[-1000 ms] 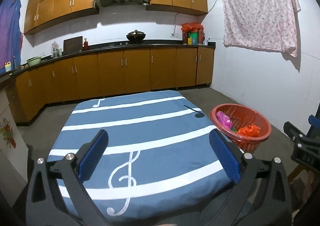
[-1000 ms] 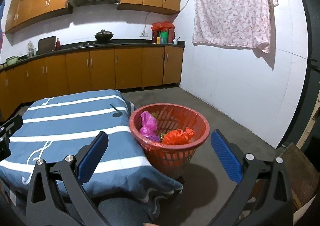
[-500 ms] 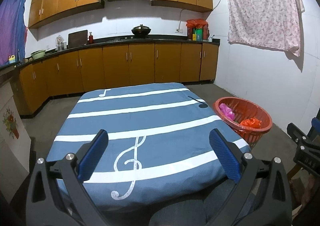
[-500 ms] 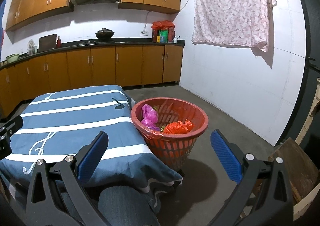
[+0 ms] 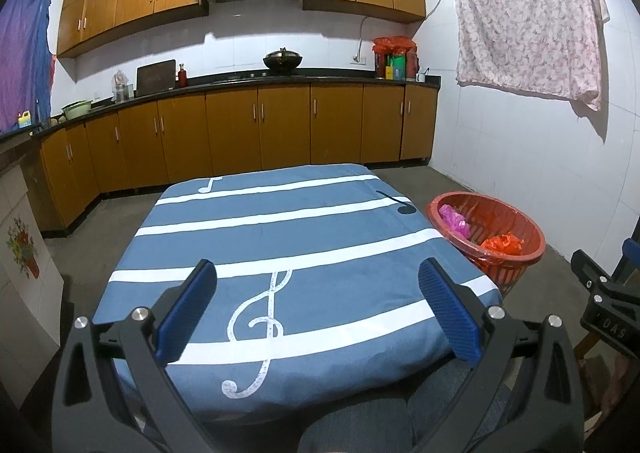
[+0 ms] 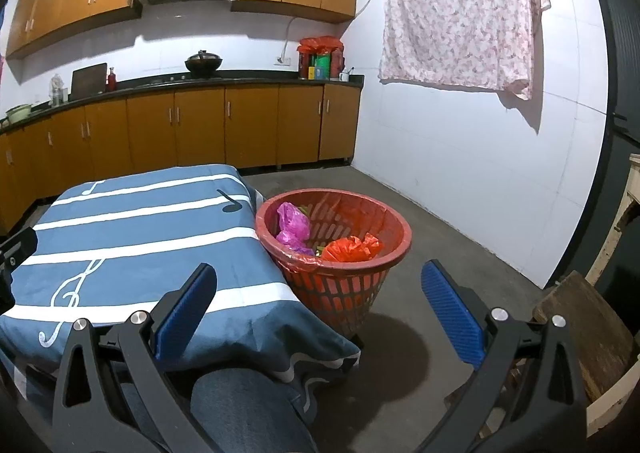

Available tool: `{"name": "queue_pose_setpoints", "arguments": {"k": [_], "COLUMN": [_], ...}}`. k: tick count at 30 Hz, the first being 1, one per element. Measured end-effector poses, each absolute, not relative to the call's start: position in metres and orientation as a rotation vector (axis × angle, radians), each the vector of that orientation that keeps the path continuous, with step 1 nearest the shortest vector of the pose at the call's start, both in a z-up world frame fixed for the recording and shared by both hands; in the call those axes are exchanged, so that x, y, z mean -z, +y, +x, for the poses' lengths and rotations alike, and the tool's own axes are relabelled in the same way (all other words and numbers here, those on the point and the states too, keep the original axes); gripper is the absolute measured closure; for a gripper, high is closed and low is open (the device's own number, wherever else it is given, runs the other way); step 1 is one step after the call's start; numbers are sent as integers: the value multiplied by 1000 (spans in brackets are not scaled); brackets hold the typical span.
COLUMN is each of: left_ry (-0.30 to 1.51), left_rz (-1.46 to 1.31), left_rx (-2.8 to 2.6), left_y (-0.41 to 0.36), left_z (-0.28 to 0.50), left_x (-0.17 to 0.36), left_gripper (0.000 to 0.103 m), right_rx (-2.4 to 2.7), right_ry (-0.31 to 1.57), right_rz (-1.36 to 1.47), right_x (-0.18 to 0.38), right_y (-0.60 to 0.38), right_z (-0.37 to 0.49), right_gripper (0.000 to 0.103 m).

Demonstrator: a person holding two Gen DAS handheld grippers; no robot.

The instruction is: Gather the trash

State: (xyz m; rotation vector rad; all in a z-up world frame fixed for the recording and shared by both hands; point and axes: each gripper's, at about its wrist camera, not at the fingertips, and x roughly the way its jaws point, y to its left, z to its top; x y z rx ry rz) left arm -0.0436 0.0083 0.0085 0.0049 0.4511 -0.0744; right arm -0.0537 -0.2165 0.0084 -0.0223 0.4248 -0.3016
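Observation:
A red plastic basket stands on the floor by the table's right side; it also shows in the left wrist view. It holds a pink bag and an orange-red bag. The table wears a blue cloth with white stripes and music notes. My left gripper is open and empty, held back over the table's near edge. My right gripper is open and empty, in front of the basket and apart from it.
Wooden kitchen cabinets and a dark counter line the back wall. A white tiled wall with a hanging floral sheet is on the right. A wooden stool stands at the right. My knee is below the table edge.
Both grippers have drawn back and tilted up, so the table and basket look farther off. Both stay open and empty.

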Motion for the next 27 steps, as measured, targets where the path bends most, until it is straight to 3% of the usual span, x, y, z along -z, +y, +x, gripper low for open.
{"name": "queue_pose_setpoints", "arguments": {"k": [27], "left_ry": [449], "left_rz": [1], "left_rx": [63], "left_y": [7], "left_z": [-39], "left_x": [-8], "left_gripper": [4], "right_rx": [316], "right_ry": [432], "right_rz": [-20], "right_x": [-7], "right_y": [-219], "right_z": [-53], "right_gripper": [2]}}
